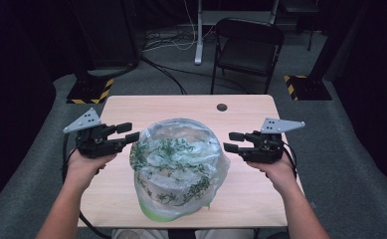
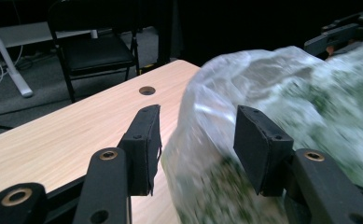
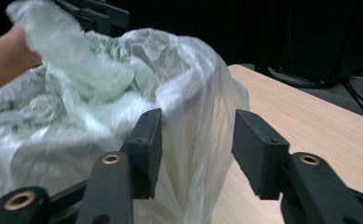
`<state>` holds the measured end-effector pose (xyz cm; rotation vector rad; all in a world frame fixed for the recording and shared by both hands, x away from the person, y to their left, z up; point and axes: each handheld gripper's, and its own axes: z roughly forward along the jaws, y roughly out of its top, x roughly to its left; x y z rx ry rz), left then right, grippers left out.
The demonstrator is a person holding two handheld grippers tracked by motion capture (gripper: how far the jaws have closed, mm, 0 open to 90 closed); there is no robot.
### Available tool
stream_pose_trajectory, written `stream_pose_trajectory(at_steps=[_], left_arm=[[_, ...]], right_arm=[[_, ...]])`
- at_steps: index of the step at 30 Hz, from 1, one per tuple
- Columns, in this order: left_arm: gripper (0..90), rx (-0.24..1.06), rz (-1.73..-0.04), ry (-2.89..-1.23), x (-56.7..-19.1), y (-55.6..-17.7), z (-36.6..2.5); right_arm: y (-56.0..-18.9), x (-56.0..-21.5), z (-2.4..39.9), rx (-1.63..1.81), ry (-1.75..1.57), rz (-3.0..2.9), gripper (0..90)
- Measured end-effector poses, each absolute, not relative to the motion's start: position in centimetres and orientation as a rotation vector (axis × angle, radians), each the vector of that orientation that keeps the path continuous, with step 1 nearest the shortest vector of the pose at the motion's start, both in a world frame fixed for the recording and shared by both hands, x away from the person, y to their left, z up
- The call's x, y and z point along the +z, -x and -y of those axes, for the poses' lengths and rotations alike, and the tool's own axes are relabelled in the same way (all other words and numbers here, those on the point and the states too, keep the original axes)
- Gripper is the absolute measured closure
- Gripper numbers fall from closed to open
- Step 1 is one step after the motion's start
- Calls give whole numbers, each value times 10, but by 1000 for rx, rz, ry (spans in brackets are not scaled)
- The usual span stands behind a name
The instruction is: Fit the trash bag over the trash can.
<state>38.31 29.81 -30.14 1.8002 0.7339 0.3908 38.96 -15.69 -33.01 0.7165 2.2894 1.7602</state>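
Translucent plastic, printed with green sprigs, forms the bag that stands bulging in the middle of the pale wood counter, its lower edge near the person's side showing a brighter green rim. In the high view the left claw sits at the bag's left flank, its upper jaw clear of the film and its lower jaw tip right at the plastic, while the right claw sits just off the bag's right flank with a strip of bare counter between them. Both claws point inward at the bag from opposite sides, each held in a hand that comes up from the bottom edge. Seen from the left gripper view, the left claw has its jaws apart, with a fold of the bag bulging up between them; the pads do not press on it. From the right gripper view, the right claw likewise stands apart, and the bag's crumpled wall rises in the gap between the jaws without being pinched. A small round hole marks the counter's far edge, and a black folding chair stands on the grey floor beyond it.
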Motion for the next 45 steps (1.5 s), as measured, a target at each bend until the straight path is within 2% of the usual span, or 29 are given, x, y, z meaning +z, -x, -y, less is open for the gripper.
stream_pose_trajectory(at_steps=[6,9,12,14,16,18,30,32,33,36,37,39,40,41,43,44,45], left_arm=[[544,338,-717,-1802,-302,-406,-280],[605,314,-703,-1814,-304,-413,-275],[740,325,-697,-1835,-306,-415,-272],[812,344,-700,-1831,-306,-416,-272],[870,358,-708,-1841,-307,-417,-272],[897,362,-702,-1862,-308,-417,-271],[900,343,-746,-1890,-324,-426,-275],[900,337,-759,-1888,-326,-428,-276],[900,335,-768,-1892,-327,-429,-276],[897,354,-790,-1884,-328,-428,-277],[875,374,-803,-1869,-327,-427,-278],[736,383,-819,-1852,-325,-426,-280],[736,384,-824,-1836,-322,-424,-282],[641,407,-823,-1812,-316,-419,-286],[606,409,-818,-1800,-313,-416,-289],[551,404,-803,-1782,-309,-412,-292],[534,405,-795,-1780,-307,-410,-293]], right_arm=[[-402,-321,141,1756,-691,-2275,520],[-409,-318,137,1801,-696,-2280,530],[-413,-319,130,1778,-679,-2313,629],[-415,-319,128,1799,-671,-2326,739],[-413,-318,126,1781,-651,-2303,852],[-413,-317,124,1758,-647,-2292,900],[-419,-326,128,1719,-733,-2257,884],[-416,-322,130,1763,-725,-2211,761],[-415,-318,129,1802,-714,-2198,650],[-413,-311,123,1839,-671,-2234,543],[-413,-310,121,1830,-664,-2250,535],[-413,-310,118,1811,-656,-2265,536],[-414,-310,114,1794,-648,-2284,541],[-416,-311,109,1739,-648,-2312,616],[-417,-312,107,1714,-655,-2323,649],[-418,-314,107,1671,-678,-2312,755],[-419,-315,108,1686,-686,-2306,778]])
